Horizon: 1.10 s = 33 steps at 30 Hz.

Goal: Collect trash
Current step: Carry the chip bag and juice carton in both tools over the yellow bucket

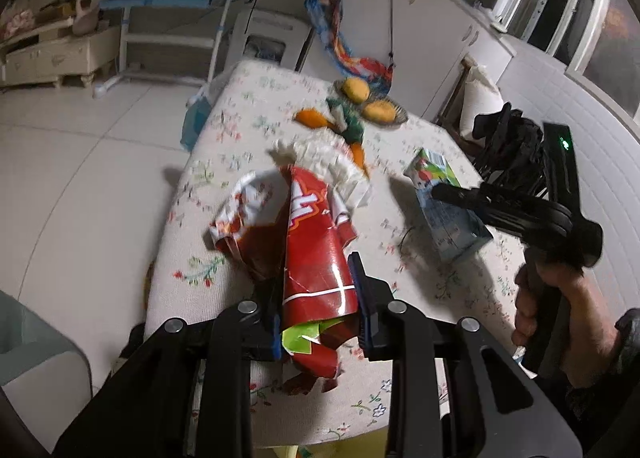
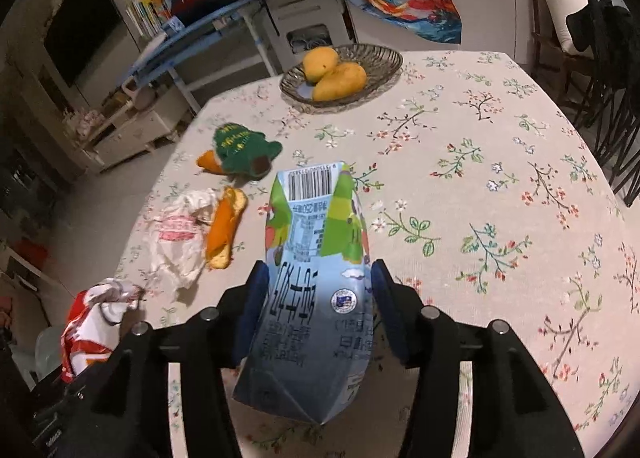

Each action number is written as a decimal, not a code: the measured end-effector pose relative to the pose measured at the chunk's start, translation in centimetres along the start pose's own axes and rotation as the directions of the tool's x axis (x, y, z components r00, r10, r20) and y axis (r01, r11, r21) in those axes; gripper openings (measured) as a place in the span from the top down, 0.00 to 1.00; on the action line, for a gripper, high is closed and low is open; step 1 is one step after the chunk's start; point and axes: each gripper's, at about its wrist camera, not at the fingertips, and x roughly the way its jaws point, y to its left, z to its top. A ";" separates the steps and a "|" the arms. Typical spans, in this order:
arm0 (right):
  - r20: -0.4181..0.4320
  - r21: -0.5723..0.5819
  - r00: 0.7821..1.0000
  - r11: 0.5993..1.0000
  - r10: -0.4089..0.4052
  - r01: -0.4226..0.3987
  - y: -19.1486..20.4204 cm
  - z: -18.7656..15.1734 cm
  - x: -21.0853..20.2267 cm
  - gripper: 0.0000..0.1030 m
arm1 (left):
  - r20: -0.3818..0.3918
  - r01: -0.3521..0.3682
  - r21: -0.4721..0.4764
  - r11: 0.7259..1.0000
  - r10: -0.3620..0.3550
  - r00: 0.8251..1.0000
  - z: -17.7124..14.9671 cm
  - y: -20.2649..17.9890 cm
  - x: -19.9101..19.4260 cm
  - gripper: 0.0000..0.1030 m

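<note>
Left wrist view: left claw point(image 1: 320, 310) is clamping the crumpled red snack wrapper point(image 1: 316, 242) narrowly, its long axis running away from the claw.
Right claw: right claw point(image 2: 316, 310) is straddling the milk carton point(image 2: 316, 278); whether its pads are pressing I cannot tell.
Carton axis: lying lengthwise between the fingers, barcode end pointing away.
Further trash: crumpled white wrapper point(image 2: 178, 238) is lying on the surface point(image 2: 480, 178), nearer the left claw.

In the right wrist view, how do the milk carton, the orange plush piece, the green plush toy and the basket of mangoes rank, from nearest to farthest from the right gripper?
1. Milk carton, between the right gripper's fingers.
2. Orange plush piece, just left.
3. Green plush toy, farther back, left.
4. Basket of mangoes, at the far table edge.
</note>
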 end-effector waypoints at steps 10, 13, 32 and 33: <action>0.076 0.117 0.984 0.979 0.161 -0.169 -2.1 -5.3 -7.1 0.49 | 0.039 -0.035 0.088 0.995 0.032 0.999 -0.8 -1.8 -1.2 0.76; 0.072 0.143 0.982 0.973 0.175 -0.183 -2.8 -7.3 -8.1 0.49 | 0.002 -0.055 0.068 0.996 0.055 0.998 -1.3 -1.3 -0.7 0.77; 0.099 0.094 0.956 0.953 0.277 -0.286 -1.4 -12.3 -11.1 0.49 | 0.066 0.036 0.035 0.999 -0.038 0.997 -3.8 -2.6 -5.6 0.81; 0.099 0.093 0.955 0.953 0.280 -0.289 -1.3 -12.6 -11.2 0.49 | 0.063 0.036 0.039 0.999 -0.039 0.997 -4.2 -2.9 -6.0 0.81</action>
